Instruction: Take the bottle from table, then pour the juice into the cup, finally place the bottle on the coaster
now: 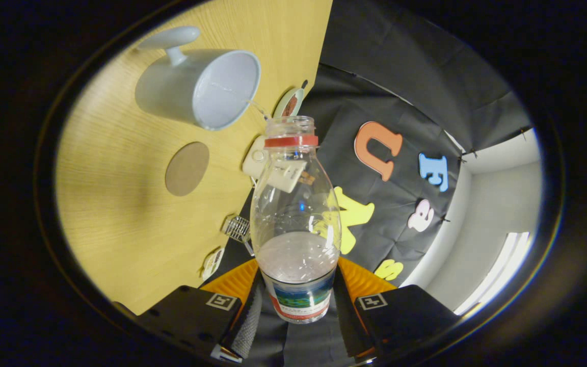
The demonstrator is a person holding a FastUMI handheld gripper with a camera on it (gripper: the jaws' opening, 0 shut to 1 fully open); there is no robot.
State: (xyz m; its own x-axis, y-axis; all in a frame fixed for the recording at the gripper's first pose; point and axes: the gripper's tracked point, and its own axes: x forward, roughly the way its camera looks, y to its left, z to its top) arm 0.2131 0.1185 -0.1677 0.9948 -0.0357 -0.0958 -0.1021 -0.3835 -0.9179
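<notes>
We have the gripper (296, 300) closed on the bottle (295, 214), both fingers pressing its lower part. The bottle stretches ahead from between them, uncapped and tipped, with a thin stream running from its mouth into the cup (199, 86) on the table (120, 214). The round coaster (187, 168) lies beside the cup.

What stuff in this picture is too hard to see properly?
- Cup inside: gripper view, too pale to tell any juice.
- Bottle base: gripper view, tucked between the hand-held gripper fingers.
- Small things at the table edge: gripper view, tiny, partly behind the bottle.
- Coaster: plain, no detail.
</notes>
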